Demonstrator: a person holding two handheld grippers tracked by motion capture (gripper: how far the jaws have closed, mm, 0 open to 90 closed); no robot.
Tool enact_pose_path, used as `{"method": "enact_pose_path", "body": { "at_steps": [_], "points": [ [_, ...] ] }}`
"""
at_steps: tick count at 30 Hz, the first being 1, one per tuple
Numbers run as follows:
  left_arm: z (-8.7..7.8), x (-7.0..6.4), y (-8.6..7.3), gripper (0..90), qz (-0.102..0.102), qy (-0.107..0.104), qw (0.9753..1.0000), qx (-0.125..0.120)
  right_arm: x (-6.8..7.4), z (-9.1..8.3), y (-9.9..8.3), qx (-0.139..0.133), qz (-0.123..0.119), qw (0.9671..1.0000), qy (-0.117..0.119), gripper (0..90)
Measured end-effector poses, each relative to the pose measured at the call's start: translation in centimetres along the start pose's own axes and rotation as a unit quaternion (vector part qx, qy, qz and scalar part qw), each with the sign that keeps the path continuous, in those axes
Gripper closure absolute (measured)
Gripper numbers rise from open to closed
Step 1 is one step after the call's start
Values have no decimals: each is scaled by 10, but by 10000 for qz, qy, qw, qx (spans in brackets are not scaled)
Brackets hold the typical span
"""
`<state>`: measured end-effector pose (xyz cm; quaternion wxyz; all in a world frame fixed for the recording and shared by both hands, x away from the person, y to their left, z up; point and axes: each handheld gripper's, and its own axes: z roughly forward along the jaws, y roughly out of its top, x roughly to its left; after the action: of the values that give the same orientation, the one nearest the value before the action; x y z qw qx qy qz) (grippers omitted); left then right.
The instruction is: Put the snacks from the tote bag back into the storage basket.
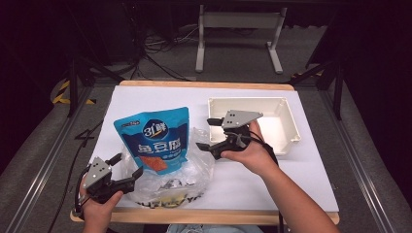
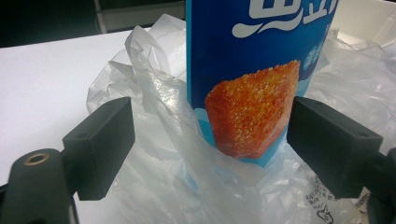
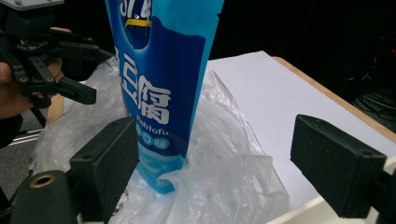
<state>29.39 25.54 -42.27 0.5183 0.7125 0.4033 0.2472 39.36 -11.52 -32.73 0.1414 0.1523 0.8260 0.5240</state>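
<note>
Spreading across the middle: a white table [image 1: 145, 99], edged in wood. Sitting on its far right part: a white bin [image 1: 286, 127], holding nothing that can be made out. Lying crumpled toward the near edge: a clear plastic bag [image 1: 197, 170], with some small printed items showing dimly through the film, too blurred to name. Standing upright in the bag's opening: a blue pouch of fish tofu [image 1: 156, 139], its bottom end tucked into the folds and most of its length rising clear of the plastic.

Judging progress: probably midway, the pouch being partly out of the bag, neither free of it nor resting in the bin; left to do, by that reading, taking hold of the pouch, clearing the film and moving it over to the bin.

Hovering at the bag's near left corner: the left gripper [image 1: 127, 170], jaws spread, gripping nothing, the pouch and film between them. Facing the pouch from the right: the right gripper [image 1: 208, 133], jaws likewise apart, also holding nothing.
</note>
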Motion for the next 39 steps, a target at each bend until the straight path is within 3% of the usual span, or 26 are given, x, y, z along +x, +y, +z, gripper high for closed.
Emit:
{"method": "enact_pose_path", "body": {
  "at_steps": [24,39],
  "points": [
    [-2,2,0,162,-46,-7,10000,-19,6,70,4,199,-99,9979,616,146],
    [-2,4,0,162,-93,-5,10000,-18,9,96,-6,169,-61,9972,722,129]
  ]
}}
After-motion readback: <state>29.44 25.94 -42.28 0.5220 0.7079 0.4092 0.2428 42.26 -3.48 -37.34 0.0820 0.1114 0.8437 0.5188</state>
